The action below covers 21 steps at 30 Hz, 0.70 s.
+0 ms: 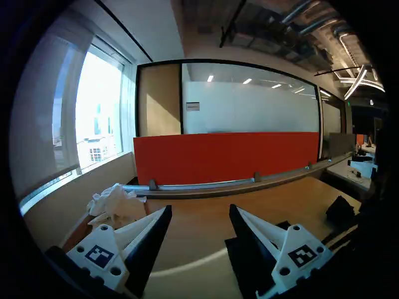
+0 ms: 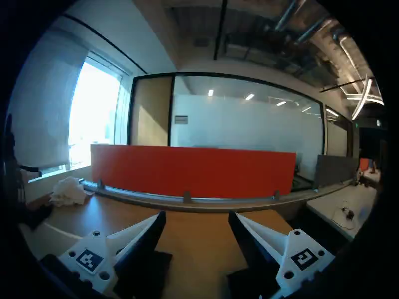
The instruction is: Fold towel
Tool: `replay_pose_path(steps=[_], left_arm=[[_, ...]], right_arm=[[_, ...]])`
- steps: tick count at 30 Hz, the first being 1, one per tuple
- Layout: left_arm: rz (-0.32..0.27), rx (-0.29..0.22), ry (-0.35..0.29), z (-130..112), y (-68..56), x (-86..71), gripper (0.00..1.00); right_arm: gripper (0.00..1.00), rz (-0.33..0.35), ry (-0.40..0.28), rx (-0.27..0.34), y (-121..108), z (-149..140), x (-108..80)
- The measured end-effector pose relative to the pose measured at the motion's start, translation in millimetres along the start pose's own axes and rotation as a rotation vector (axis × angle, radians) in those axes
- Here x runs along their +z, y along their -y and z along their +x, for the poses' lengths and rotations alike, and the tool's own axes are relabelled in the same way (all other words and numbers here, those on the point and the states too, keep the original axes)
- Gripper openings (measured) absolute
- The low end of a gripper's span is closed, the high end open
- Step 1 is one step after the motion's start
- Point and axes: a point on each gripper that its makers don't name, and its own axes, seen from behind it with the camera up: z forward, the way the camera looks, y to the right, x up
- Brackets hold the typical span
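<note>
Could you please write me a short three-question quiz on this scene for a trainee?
1. True or false: the towel is already folded flat.
2. What colour is the divider behind the desk? A) blue B) orange C) green
3. Fill in: the left gripper and right gripper both have their fingers ____, holding nothing.
Key: 1 false, it lies crumpled; 2 B; 3 open.
</note>
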Motion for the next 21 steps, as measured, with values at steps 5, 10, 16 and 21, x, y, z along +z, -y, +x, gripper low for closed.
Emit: replay_pose_path(steps=[5,10,16,21], left_arm=[[-0.067,0.045,0.045,-4,-12.1,1.9,0.85],[-0.148,0.075,0.099,-12,-26.3,4.2,0.85],[-0.25,0.111,0.161,-26,-44.9,5.2,0.85],[-0.292,0.139,0.196,-35,-52.8,7.1,0.85]], right_arm=[[0.98,0.109,0.083,-0.032,20,-8,-2.0],[0.98,0.199,0.147,-0.084,36,-13,-4.9],[0.98,0.31,0.231,-0.127,57,-29,-8.9],[0.98,0.346,0.273,-0.136,62,-38,-9.1]])
